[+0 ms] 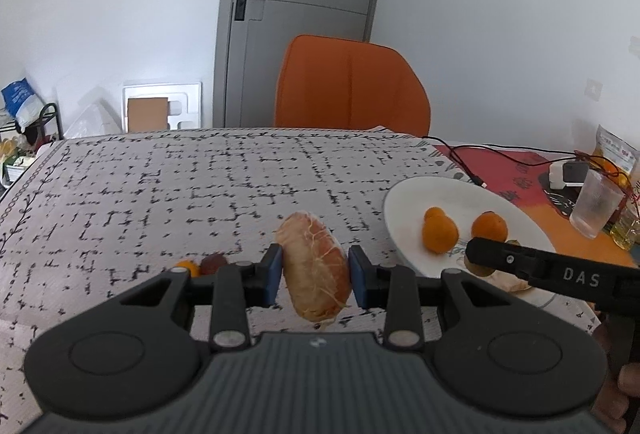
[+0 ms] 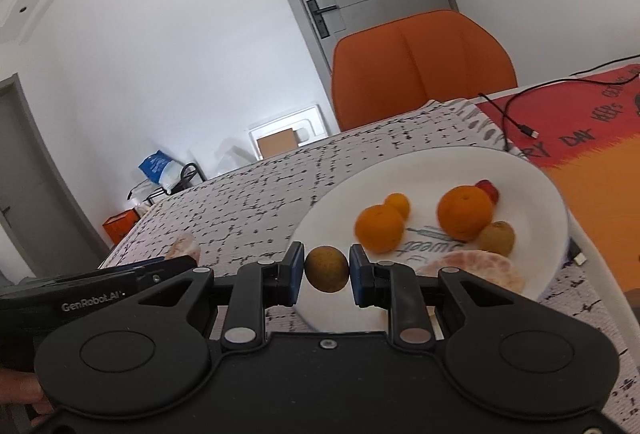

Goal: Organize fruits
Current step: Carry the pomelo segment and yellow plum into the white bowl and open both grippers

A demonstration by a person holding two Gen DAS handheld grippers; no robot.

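A: Tongs on the left (image 1: 315,270), black with blue pads, pinch a peeled, pale orange citrus segment cluster (image 1: 314,266) between both pads; the piece hangs upright above the bench (image 1: 160,186), which is covered by a grey cloth with black dashes.

B: And the right tongs (image 2: 326,270)?

A: Black with blue pads likewise, pressed onto a small round olive-brown fruit (image 2: 327,268), held over the near rim of the round white ceramic plate (image 2: 532,190).

B: Contents of the plate?

A: Two round oranges (image 2: 464,212), one smaller orange fruit behind the left one (image 2: 398,204), a second olive-brown fruit (image 2: 496,237), a small red fruit (image 2: 489,189) at the back, and a peeled citrus half (image 2: 476,268) at the front edge.

B: Fruit off the plate?

A: On the cloth, just beside the left tongs, a small orange fruit (image 1: 188,267) and a dark reddish-brown fruit (image 1: 213,263) lie side by side; whether they touch cannot be told.
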